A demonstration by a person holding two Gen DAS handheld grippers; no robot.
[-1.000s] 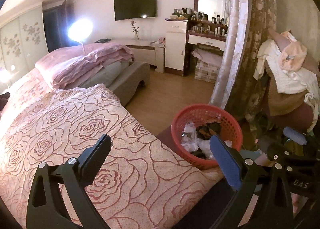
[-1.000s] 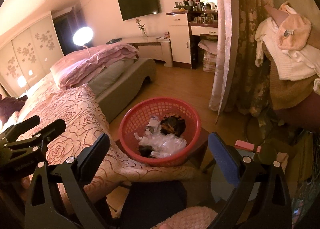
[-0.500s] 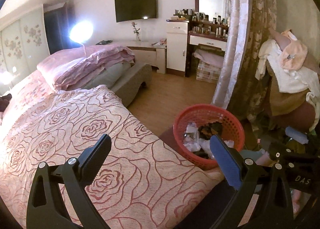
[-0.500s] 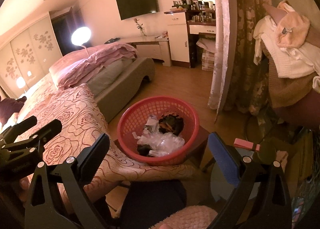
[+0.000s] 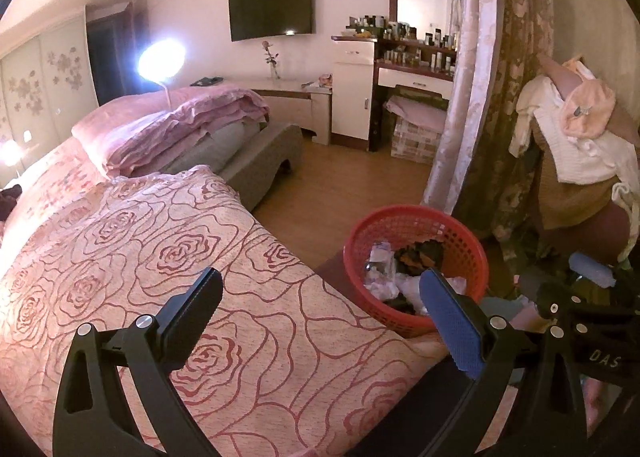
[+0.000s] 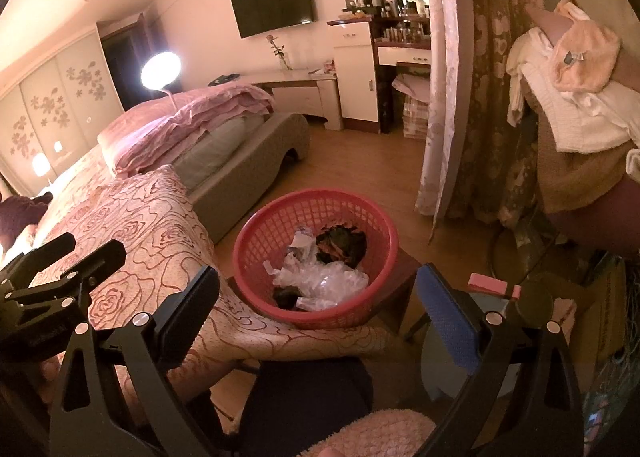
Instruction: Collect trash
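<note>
Dim bedroom, rose bedspread point(image 5: 168, 257) everywhere. The red basket point(image 6: 280, 225) sits on a low stool by the bed corner, already holding plastic wrap and dark scraps, handy for drops. Left gripper point(image 5: 320, 297) and right gripper point(image 6: 318, 293) both hover spread wide, empty. Since a second ago, barely any drift.

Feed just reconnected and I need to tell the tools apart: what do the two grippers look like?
Both look identical: left gripper and right gripper have matte black angular frames with triangular cut-outs and silver round bolts. Each carries one black ridged pad and one blue textured pad. White lettering "DAS" marks the right gripper's body in the left view. No cables or sleeves show.
</note>
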